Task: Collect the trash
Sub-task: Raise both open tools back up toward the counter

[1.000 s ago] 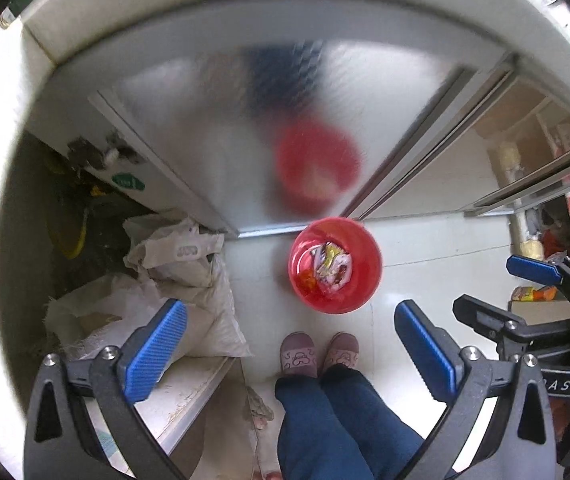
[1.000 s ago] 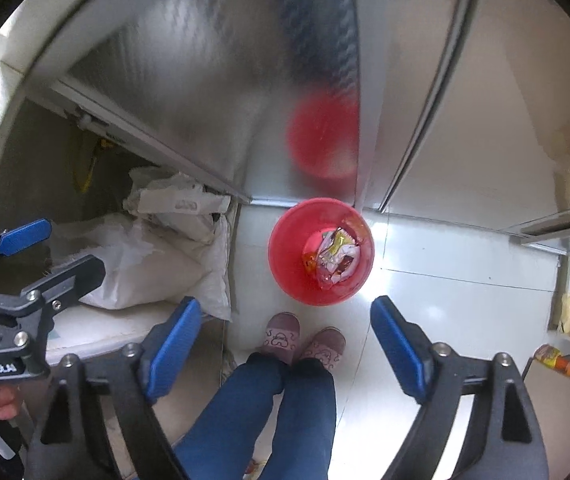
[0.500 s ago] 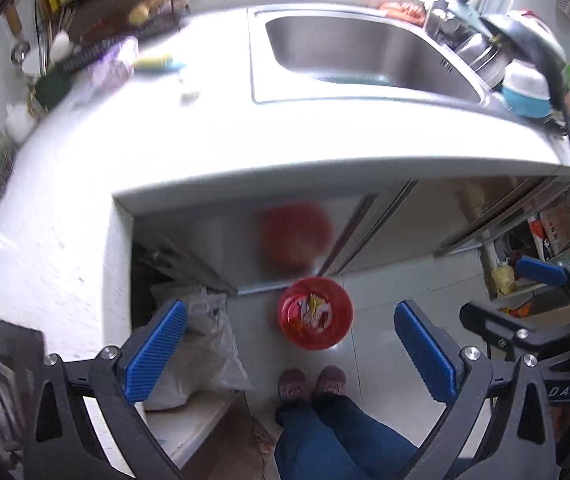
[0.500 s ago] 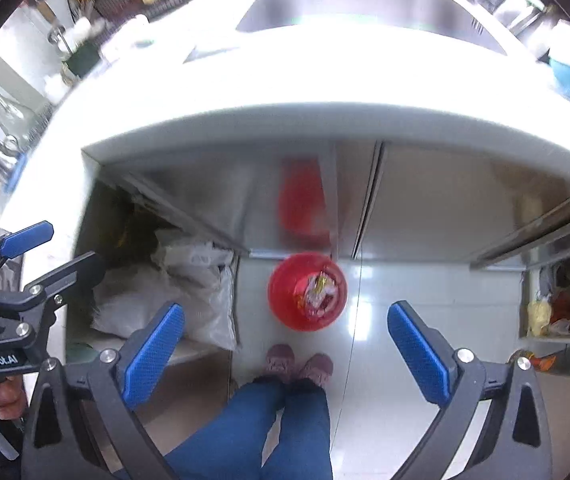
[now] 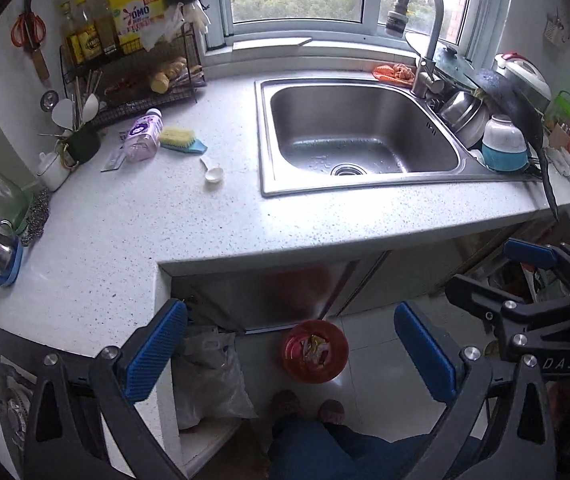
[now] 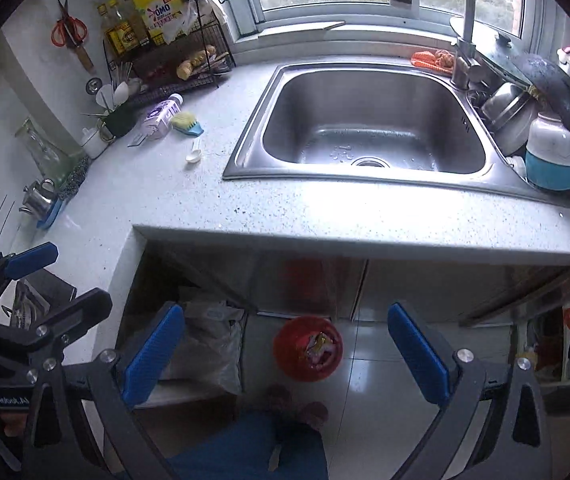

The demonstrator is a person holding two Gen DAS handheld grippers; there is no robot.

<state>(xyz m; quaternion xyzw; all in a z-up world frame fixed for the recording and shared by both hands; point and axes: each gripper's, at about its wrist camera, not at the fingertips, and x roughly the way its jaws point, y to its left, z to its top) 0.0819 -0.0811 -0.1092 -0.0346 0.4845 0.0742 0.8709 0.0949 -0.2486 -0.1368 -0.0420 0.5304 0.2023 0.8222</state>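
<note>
Both grippers — left gripper (image 5: 291, 354) and right gripper (image 6: 287, 354) — have risen from floor level to above the counter (image 5: 189, 220), jaws wide apart and empty. Below them the red bin (image 5: 315, 351) holds wrappers, so one drop looks done. They tilt steeply downward, side by side — a plastic bottle (image 5: 143, 140) and scoop (image 5: 213, 171) remain on the counter.

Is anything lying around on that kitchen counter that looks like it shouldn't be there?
A few things do. A purple-labelled plastic bottle lies tipped on its side on the counter, beside a scrub brush, with a white plastic spoon loose nearby. The red bin on the floor already holds wrappers. The sink looks empty.
</note>
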